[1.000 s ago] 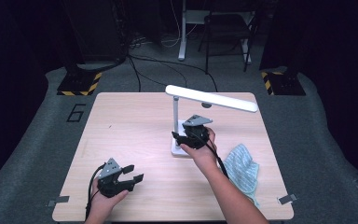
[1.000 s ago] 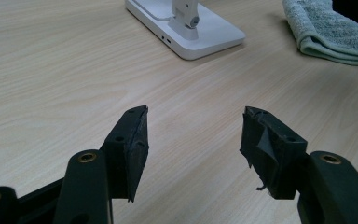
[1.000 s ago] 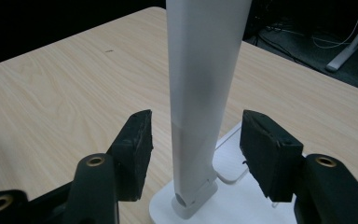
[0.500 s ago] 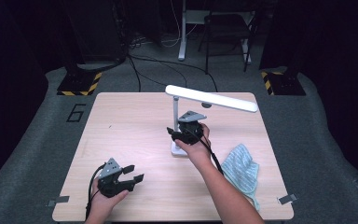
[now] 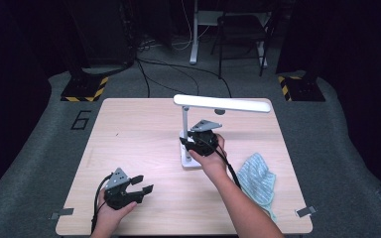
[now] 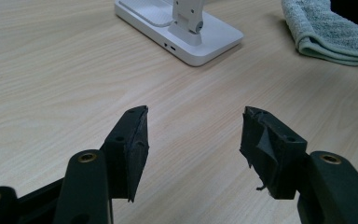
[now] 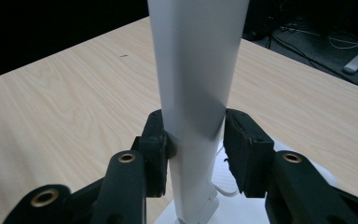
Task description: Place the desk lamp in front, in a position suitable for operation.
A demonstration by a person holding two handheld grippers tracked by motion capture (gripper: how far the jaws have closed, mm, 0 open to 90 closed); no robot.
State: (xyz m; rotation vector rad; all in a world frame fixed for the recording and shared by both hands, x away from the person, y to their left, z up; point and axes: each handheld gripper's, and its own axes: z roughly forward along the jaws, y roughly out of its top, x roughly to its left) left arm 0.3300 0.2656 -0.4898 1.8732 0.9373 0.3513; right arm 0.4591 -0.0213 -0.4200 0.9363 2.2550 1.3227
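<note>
Desk lamp, white, stands right of centre on the light wood-grain table: flat base, upright post, long bar head level above. Right gripper is at the post just above the base. Its jaws have just been closing with the post between them; in the right gripper view both pads sit against the post's sides, so it is gripped, at a narrow-to-medium gap. Left gripper rests low over the near-left part of the table, well apart from the lamp, jaws wide with only bare tabletop between them. From its view the lamp base is ahead, port on the side facing it. Folded pale green towel lies near the right edge. Tape tabs at both near corners. Floor is grey carpet with "6" marked left of the table. Room is dark; black-yellow hazard-striped stand feet sit beyond the far corners, cables and a chair behind.
</note>
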